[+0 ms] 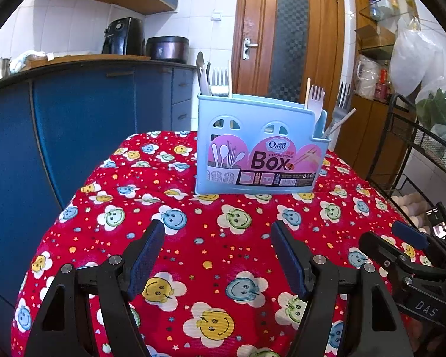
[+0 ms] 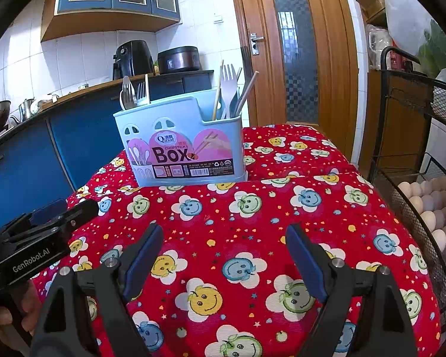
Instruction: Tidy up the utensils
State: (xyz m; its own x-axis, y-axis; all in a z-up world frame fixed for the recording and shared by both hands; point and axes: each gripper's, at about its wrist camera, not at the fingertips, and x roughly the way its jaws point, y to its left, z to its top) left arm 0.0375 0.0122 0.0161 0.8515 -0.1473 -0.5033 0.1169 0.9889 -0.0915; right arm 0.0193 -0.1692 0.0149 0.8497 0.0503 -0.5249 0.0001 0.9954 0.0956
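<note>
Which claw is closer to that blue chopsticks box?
Hard to call; roughly equal. The left claw and right claw both hang open over the tablecloth, short of the chopsticks box, touching nothing.

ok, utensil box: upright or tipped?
Upright. The blue utensil box stands flat on the red tablecloth, its printed label reads level, and forks stick up out of its top.
</note>
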